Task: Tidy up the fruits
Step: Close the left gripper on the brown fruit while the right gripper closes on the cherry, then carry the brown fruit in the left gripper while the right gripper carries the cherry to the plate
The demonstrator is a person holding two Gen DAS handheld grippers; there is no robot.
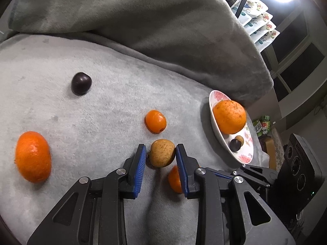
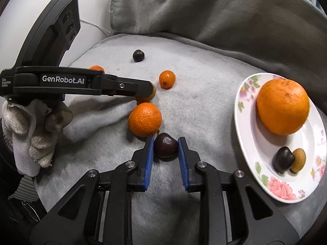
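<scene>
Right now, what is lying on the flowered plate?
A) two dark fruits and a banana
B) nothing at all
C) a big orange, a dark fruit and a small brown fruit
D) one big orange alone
C: on the flowered plate the right wrist view shows a big orange, with a dark fruit and a small brown fruit touching each other nearer the rim.

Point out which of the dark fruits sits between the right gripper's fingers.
The dark fruit just below the mandarin; the other two lie far up the blanket and on the plate.
</scene>
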